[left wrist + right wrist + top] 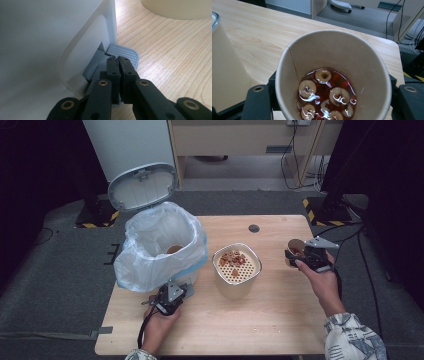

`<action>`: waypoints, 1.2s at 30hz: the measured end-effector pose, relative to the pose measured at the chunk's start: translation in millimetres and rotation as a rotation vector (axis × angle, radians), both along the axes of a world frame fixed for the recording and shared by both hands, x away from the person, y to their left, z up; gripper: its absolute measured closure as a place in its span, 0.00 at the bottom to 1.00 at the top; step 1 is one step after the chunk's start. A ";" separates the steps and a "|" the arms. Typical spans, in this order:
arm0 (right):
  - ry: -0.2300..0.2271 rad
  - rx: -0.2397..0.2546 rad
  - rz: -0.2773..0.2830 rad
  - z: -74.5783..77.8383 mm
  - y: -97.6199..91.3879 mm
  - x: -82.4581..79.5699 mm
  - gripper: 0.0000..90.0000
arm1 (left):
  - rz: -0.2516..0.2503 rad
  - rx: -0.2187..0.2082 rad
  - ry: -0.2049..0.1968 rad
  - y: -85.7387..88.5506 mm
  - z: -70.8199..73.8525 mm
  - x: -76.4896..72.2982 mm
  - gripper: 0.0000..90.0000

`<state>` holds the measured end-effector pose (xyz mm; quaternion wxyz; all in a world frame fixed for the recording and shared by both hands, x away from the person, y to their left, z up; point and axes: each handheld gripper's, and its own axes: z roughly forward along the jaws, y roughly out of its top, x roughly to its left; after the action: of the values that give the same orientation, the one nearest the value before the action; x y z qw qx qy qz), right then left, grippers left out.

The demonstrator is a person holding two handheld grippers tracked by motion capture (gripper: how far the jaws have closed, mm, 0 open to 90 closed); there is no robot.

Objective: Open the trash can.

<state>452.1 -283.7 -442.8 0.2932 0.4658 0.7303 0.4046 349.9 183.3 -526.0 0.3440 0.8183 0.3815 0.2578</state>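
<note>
A white pedal bin [160,245] lined with a clear bag stands at the table's left, its lid [142,186] swung up. My left gripper [186,290] is shut with nothing between its jaws, and its tips [118,60] rest on the grey pedal [127,53] at the bin's base. At the right my right gripper [296,256] is shut on a brown paper cup [295,246], held above the table. In the right gripper view the cup [332,50] holds red liquid with pale ring slices, and a black finger [258,102] stands on each side of it.
A white bowl with a strainer insert [236,265] holding brown food pieces stands mid-table between the hands. A brown cup-like thing [174,249] lies inside the bag. The wooden table [260,320] has a cable hole [254,228] at the back. Cables run across the floor behind.
</note>
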 end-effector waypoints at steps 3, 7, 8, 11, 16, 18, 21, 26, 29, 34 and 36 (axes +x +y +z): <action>-0.005 0.000 0.003 5.1 1.1 -0.8 0.36 | 0.001 0.002 0.000 -0.2 0.0 -0.1 0.96; -0.015 -0.002 0.003 13.3 2.6 -0.1 0.36 | 0.002 0.003 -0.001 -0.4 0.0 -0.2 0.96; -0.020 -0.004 0.007 15.1 3.0 0.2 0.36 | 0.002 0.002 -0.001 -0.4 0.0 -0.1 0.96; -0.027 -0.004 0.013 20.7 5.1 0.8 0.36 | 0.002 0.001 0.000 -0.2 0.0 0.0 0.96; -0.030 -0.010 0.023 27.1 11.2 1.3 0.36 | 0.000 0.000 -0.001 -0.1 0.0 0.1 0.96; -0.028 -0.011 0.031 29.2 13.9 1.7 0.37 | 0.000 0.001 0.000 -0.1 0.1 0.0 0.96; -0.031 -0.024 0.039 31.9 18.4 3.9 0.37 | 0.000 0.002 0.000 -0.1 0.0 0.0 0.96; -0.038 -0.025 0.049 36.4 25.2 6.7 0.37 | 0.000 0.000 0.000 0.0 0.0 0.1 0.96; -0.038 -0.024 0.056 38.6 28.5 7.9 0.37 | 0.000 0.000 0.000 0.0 0.1 0.1 0.96; -0.044 -0.027 0.058 42.3 31.9 9.9 0.37 | 0.000 0.001 0.000 -0.1 0.0 0.0 0.96; -0.048 -0.025 0.058 43.8 32.5 10.5 0.37 | 0.000 0.001 0.000 -0.1 0.0 0.0 0.96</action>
<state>462.6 -251.2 -399.0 0.3044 0.4311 0.7412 0.4149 349.9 183.2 -526.0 0.3438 0.8183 0.3815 0.2581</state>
